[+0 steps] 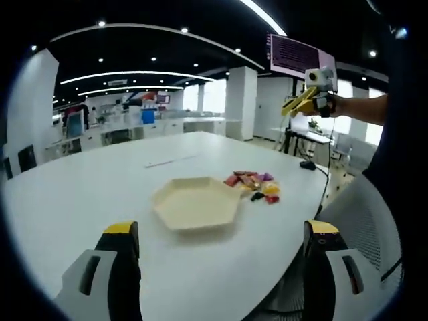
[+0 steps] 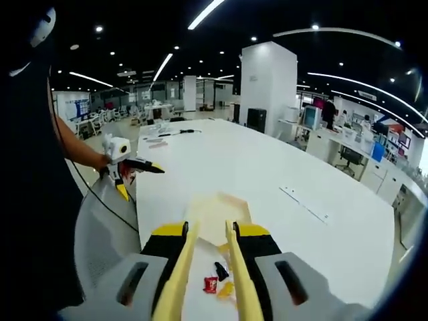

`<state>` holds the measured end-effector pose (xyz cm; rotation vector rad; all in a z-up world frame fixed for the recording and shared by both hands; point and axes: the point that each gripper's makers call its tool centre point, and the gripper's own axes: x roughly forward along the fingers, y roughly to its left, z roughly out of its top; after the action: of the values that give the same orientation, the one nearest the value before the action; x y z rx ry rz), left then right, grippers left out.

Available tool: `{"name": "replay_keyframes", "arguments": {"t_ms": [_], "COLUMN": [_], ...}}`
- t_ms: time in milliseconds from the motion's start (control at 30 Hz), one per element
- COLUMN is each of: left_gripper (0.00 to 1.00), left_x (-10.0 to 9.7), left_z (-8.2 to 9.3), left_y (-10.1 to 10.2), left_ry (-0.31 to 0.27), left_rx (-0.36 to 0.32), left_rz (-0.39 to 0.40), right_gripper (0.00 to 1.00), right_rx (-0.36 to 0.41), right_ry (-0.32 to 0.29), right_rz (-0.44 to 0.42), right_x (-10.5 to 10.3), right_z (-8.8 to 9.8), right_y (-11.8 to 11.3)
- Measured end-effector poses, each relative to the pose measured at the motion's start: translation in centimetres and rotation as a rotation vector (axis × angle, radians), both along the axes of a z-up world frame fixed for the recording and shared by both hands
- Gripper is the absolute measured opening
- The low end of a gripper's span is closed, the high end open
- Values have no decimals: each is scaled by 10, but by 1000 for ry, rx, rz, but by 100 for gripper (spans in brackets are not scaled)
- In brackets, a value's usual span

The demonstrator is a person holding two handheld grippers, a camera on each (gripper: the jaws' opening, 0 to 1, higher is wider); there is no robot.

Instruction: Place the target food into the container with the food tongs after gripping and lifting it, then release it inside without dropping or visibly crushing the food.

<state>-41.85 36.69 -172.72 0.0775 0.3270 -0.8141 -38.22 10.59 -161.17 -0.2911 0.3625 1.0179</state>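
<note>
The left gripper (image 1: 221, 267) hovers above the white desk (image 1: 87, 187), fingers (image 1: 124, 257) spread wide and empty. Ahead sits the cream hexagonal tray (image 1: 196, 202), with wrapped snacks (image 1: 254, 184) piled just beside it. The right gripper (image 2: 210, 267) holds yellow tongs (image 2: 180, 274) over the pile, fingers seemingly clamped on them. Squeezing too hard could crush a snack; gripping loosely could drop it.

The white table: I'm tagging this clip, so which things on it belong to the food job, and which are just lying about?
Job:
- food tongs, between the right gripper's fingers
- small wrapped foods, piled loose
- hexagonal cream tray, nothing in it yet
- left gripper, fingers wide apart

Lying about:
- long white strip beyond the tray
- black cable at the table's edge
</note>
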Motion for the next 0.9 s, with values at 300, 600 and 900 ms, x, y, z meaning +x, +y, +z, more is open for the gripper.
{"name": "replay_keyframes", "arguments": {"t_ms": [300,600,900], "left_gripper": [97,95,94], "left_x": [-2,-2,-2], "left_z": [-1,-4,-7], "left_y": [-2,-1,0], "left_ry": [-8,-1,9], "left_rx": [18,31,35], "left_rz": [-12,-11,-10], "right_gripper": [24,24,24], "right_rx": [2,-37,-64], "right_ry": [76,138,174], "right_rz": [-40,-57,-88], "right_x": [2,-1,2], "right_z": [-29,-70,-108], "right_y": [-4,-3,-5]}}
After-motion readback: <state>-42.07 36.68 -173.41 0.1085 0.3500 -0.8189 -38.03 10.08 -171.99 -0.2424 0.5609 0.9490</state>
